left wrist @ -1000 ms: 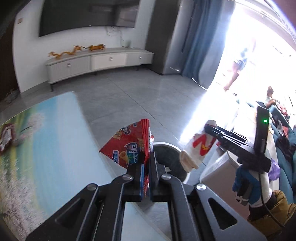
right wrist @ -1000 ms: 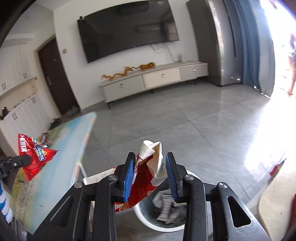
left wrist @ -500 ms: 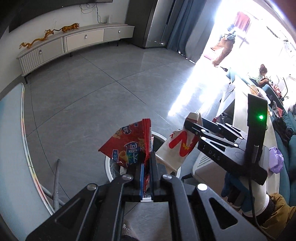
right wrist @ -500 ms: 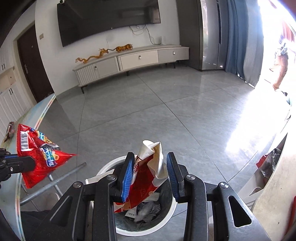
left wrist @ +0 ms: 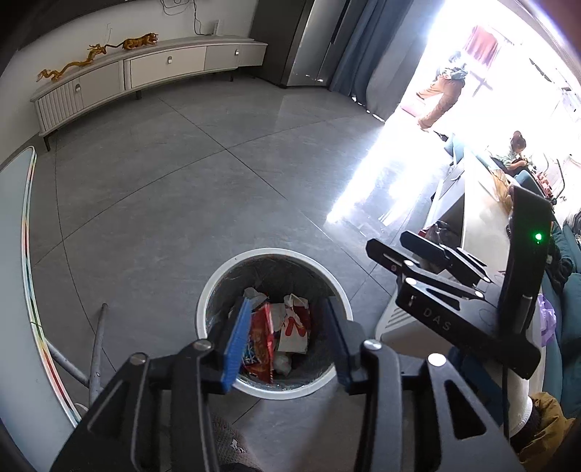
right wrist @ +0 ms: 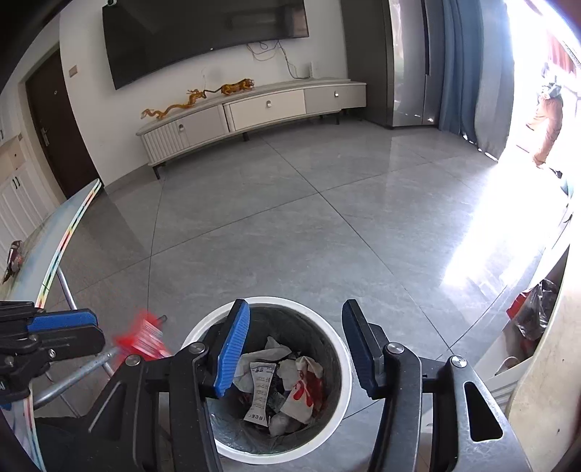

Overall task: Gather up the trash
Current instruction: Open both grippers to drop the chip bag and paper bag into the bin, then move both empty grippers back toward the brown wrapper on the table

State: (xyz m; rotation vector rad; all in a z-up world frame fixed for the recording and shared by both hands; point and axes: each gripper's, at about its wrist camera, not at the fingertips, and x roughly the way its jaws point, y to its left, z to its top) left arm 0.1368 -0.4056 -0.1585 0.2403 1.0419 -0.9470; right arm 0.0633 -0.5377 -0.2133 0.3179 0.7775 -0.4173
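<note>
Releasing is performed with both tongs spread above the white round bin (left wrist: 275,390). Left tongs (left wrist: 287,341) and right tongs (right wrist: 296,348) are empty. A glossy red snack bag (left wrist: 259,341) and a crumpled white-red wrapper (right wrist: 303,394) are seen among paper scraps, lower centre. Tongs should be kept over the rim until wrappers settle.

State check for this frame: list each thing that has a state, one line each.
left hand-held gripper: open, empty, above the bin.
right hand-held gripper: open, empty, above the bin.
trash bin: upright, no lid, partly filled.
red snack bag: in the bin in the left view; a blurred red shape beside the bin in the right view.
white and red wrapper: lying inside the bin.
cabinet drawers: shut.
TV: off.
</note>
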